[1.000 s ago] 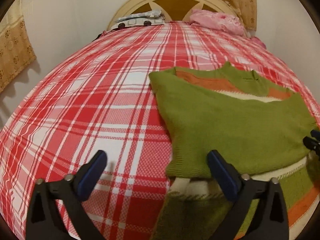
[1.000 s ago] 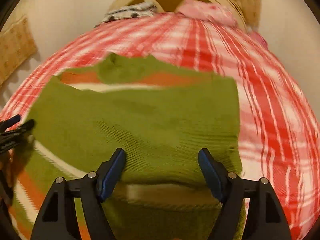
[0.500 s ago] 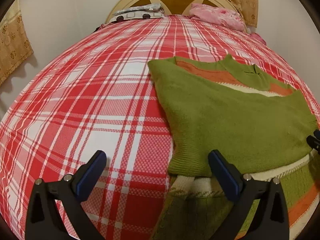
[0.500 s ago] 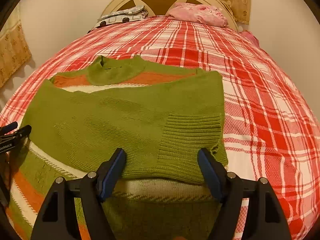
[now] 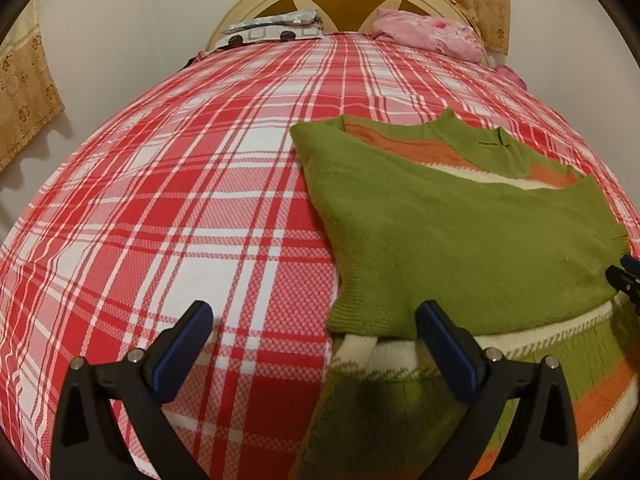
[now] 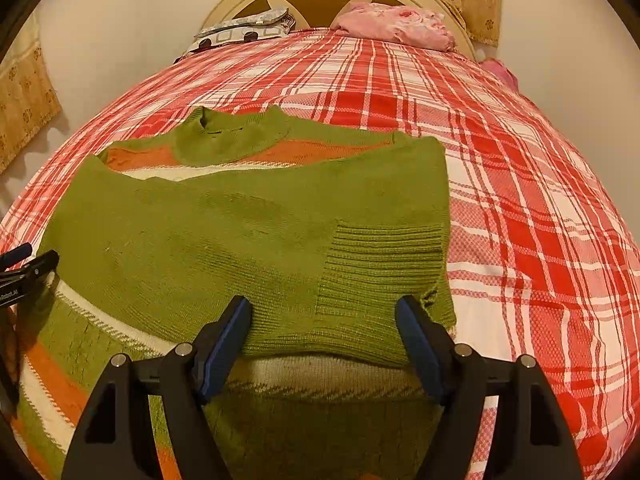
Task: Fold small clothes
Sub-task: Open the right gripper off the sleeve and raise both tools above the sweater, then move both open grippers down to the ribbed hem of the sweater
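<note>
Lying on the plaid bed [image 5: 168, 208], the green sweater [image 5: 460, 240] has both sleeves folded across its chest, the hem nearest the cameras. Left gripper [image 5: 312, 344] and right gripper [image 6: 324, 340] hover above it with jaws wide, holding nothing. The knit looks soft, thick and limp, likely light but prone to sag and stretch; pinching both hem corners through all layers seems safest.
</note>
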The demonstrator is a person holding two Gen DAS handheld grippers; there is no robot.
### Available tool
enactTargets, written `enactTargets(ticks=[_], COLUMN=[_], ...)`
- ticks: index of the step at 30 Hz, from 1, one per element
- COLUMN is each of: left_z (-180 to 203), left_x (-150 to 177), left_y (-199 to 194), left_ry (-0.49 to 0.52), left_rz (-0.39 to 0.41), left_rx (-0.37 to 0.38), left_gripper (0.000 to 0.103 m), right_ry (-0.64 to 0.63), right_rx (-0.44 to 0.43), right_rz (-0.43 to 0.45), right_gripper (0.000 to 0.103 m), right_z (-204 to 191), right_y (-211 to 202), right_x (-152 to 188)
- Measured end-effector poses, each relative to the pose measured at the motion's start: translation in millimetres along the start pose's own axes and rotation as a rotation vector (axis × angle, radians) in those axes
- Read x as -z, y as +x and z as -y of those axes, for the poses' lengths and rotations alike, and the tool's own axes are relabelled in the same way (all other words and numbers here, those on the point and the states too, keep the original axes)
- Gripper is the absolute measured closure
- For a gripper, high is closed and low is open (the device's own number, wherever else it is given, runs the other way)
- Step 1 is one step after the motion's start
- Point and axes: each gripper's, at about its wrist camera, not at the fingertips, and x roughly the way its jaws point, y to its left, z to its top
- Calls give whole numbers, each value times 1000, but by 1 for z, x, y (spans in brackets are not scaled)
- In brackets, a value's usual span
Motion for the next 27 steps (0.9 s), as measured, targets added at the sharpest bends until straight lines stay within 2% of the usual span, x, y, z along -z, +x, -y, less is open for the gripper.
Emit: enactTargets(ticks=[12, 22, 27], left_z=[-4, 0, 2], left_x=[24, 46, 61], left_y=[-38, -87, -108], left_ry=[-18, -5, 3], left_rz=[53, 117, 125], left_rx=[67, 118, 134], left_gripper=[0, 0, 0], right_ry=[-27, -23, -39], right_rx=[30, -20, -37], right_rz=[42, 104, 115], right_gripper=[27, 27, 27], right_z=[-4, -11, -20], right_y=[-40, -90, -106], right_x=[38, 64, 82])
